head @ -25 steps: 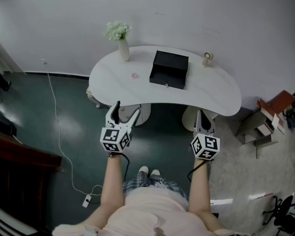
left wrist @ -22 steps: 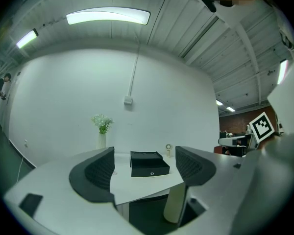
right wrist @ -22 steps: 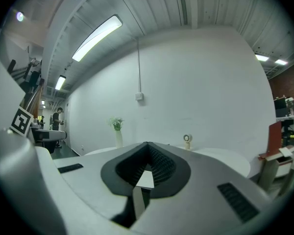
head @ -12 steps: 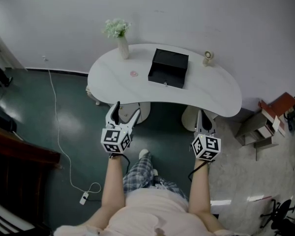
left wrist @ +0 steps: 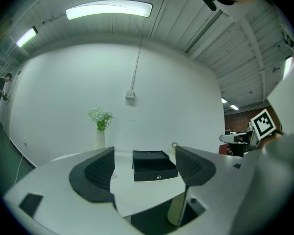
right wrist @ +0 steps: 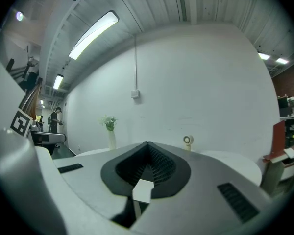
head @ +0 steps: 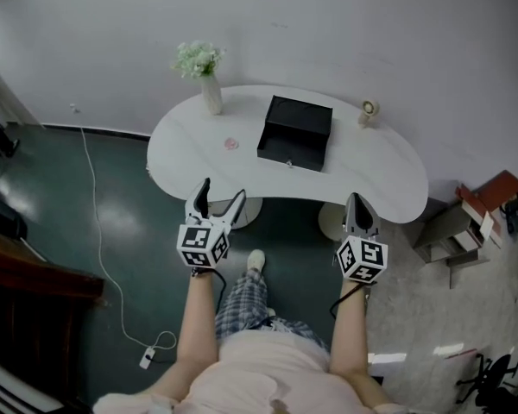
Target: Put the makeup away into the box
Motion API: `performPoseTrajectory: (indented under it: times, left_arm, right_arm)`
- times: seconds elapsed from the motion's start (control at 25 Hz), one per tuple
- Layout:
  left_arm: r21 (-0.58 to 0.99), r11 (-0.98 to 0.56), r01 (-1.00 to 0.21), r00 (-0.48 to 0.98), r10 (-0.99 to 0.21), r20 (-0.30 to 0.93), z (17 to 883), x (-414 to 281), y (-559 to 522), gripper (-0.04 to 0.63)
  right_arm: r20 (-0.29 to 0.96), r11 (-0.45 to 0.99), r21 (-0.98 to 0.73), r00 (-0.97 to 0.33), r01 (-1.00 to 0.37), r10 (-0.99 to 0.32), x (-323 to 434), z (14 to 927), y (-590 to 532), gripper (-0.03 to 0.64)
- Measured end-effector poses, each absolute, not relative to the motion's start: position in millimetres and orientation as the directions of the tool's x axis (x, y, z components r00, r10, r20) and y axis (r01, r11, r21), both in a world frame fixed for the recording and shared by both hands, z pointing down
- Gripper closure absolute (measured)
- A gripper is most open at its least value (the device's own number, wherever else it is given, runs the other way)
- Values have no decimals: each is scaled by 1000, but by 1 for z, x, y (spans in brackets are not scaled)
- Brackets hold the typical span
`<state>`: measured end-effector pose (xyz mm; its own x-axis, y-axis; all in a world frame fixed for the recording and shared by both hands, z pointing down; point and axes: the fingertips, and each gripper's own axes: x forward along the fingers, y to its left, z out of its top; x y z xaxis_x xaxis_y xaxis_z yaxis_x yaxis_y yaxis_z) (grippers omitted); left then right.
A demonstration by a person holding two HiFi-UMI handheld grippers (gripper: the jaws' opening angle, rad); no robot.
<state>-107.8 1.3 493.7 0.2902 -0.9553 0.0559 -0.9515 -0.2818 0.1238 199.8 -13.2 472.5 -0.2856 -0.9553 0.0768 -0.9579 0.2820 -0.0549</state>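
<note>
A black box (head: 295, 133) with its drawer pulled open stands mid-table on the white curved table (head: 380, 179); it also shows in the left gripper view, box (left wrist: 153, 164). A small pink item (head: 231, 144) lies on the tabletop left of the box. My left gripper (head: 217, 202) is open and empty, held short of the table's front edge. My right gripper (head: 359, 206) is shut with nothing between its jaws, also in front of the table. In the right gripper view the shut jaws hide the box.
A white vase of flowers (head: 205, 81) stands at the table's back left, and a small round object (head: 367, 110) at the back right. A cable (head: 99, 222) runs across the green floor on the left. Boxes (head: 479, 205) sit on the floor at right.
The table has come slightly nearer in the head view as the person steps forward. Both grippers keep their pose.
</note>
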Motion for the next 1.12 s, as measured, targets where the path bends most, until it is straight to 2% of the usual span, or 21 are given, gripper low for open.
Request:
performPoseTrajectory:
  times: [0.52, 0.8, 1.12]
  left_arm:
    - [146, -256, -956, 276, -952, 135, 521, -139, -135, 222]
    - [169, -249, -954, 273, -953, 134, 525, -162, -205, 219]
    - [147, -255, -956, 282, -937, 208, 546, -181, -260, 216]
  right_arm:
    - [106, 279, -42, -282, -959, -954, 168, 474, -140, 601]
    - [113, 277, -52, -281, -959, -953, 144, 475, -205, 601]
    - [110, 278, -61, -284, -958, -953, 118, 477, -256, 601]
